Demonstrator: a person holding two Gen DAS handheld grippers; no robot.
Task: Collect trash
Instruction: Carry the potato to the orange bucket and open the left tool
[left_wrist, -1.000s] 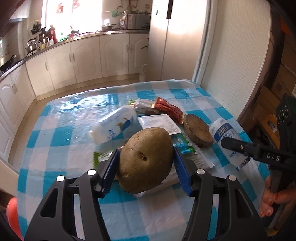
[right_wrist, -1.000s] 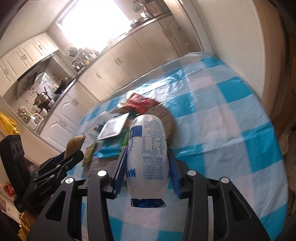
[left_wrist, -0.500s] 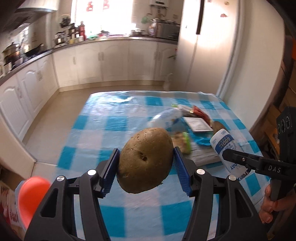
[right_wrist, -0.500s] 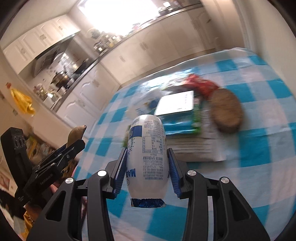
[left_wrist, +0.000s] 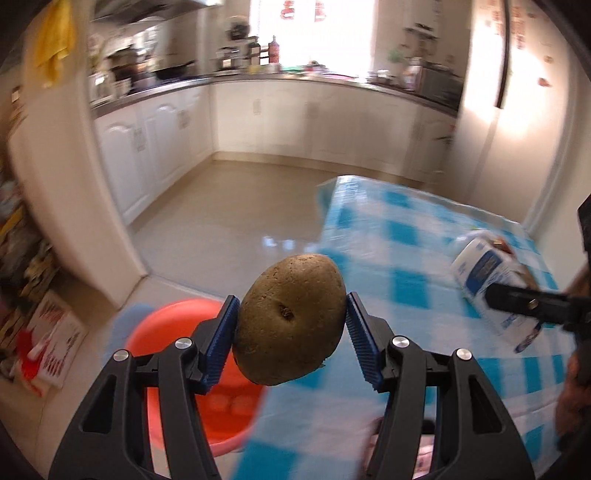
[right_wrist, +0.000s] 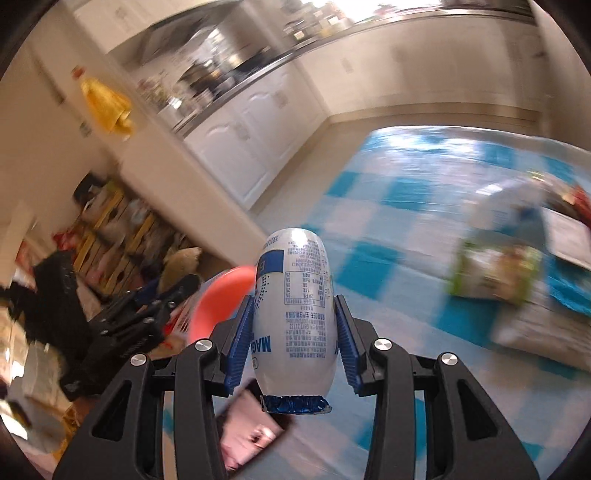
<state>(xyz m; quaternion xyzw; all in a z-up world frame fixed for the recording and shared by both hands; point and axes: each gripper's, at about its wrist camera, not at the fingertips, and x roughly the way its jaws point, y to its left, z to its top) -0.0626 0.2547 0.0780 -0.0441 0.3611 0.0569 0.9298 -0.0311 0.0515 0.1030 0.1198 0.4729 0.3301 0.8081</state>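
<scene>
The counter (right_wrist: 369, 254) is covered by a blue-and-white checked cloth. Toward three o'clock in the right wrist view, a green packet (right_wrist: 495, 273), a white bottle (right_wrist: 506, 203) and a flat tray (right_wrist: 569, 236) are seen lying on it, blurred. On the floor (left_wrist: 221, 221), at seven o'clock, an orange tub (left_wrist: 173, 325) is set beside the counter's edge.

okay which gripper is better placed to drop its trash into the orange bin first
Probably left. Its gripper holds the potato just beside the orange bin; the right gripper's bottle looks farther from it.
</scene>
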